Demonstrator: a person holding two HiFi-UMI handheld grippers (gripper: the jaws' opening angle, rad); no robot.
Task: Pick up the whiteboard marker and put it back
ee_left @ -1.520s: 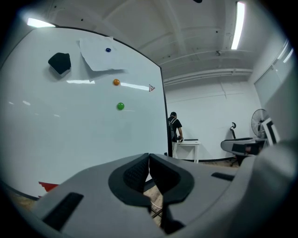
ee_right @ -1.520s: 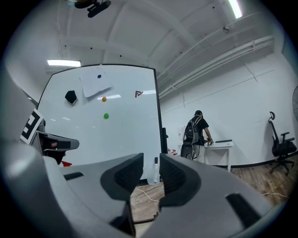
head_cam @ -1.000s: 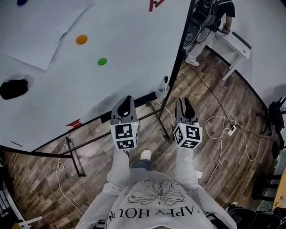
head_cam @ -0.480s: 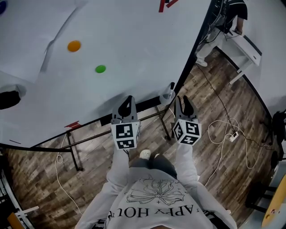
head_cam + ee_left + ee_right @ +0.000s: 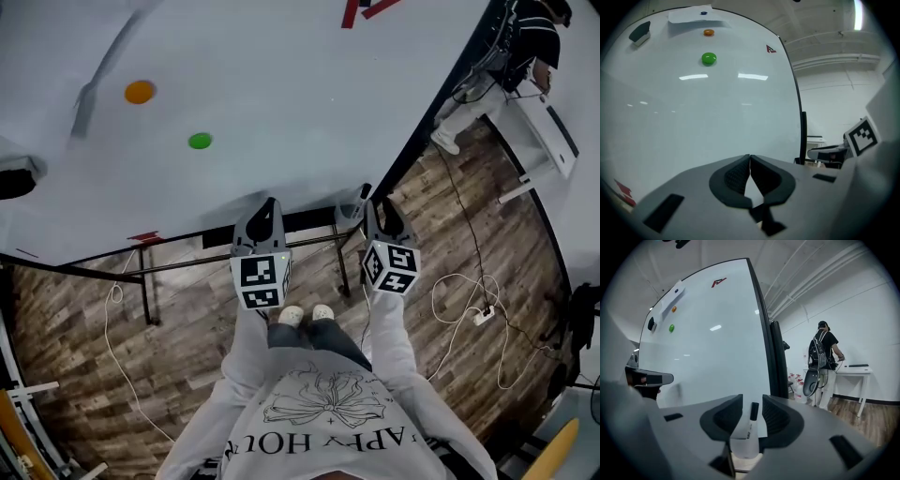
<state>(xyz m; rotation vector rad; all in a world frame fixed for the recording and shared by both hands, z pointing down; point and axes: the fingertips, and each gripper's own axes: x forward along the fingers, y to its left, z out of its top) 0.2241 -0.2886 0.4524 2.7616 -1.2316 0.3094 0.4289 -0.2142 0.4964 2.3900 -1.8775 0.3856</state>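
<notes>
Right gripper view: the right gripper [image 5: 751, 404], its jaws just opened wide, frames the black-capped white whiteboard marker [image 5: 749, 427] at the whiteboard's [image 5: 712, 348] lower corner without touching it. This looks like the pick-up approach; next it should advance and close squarely. The left gripper [image 5: 750, 161] is pressed together, empty.

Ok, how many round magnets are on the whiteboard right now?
3: a green magnet, an orange magnet above it, and a small blue magnet on the paper sheet higher up. Others may sit out of frame.

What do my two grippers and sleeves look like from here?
The left gripper and right gripper match: grey moulded bodies, black ribbed pads, each carrying a cube with black-and-white square markers. Both arms wear light grey sweatshirt sleeves.
</notes>
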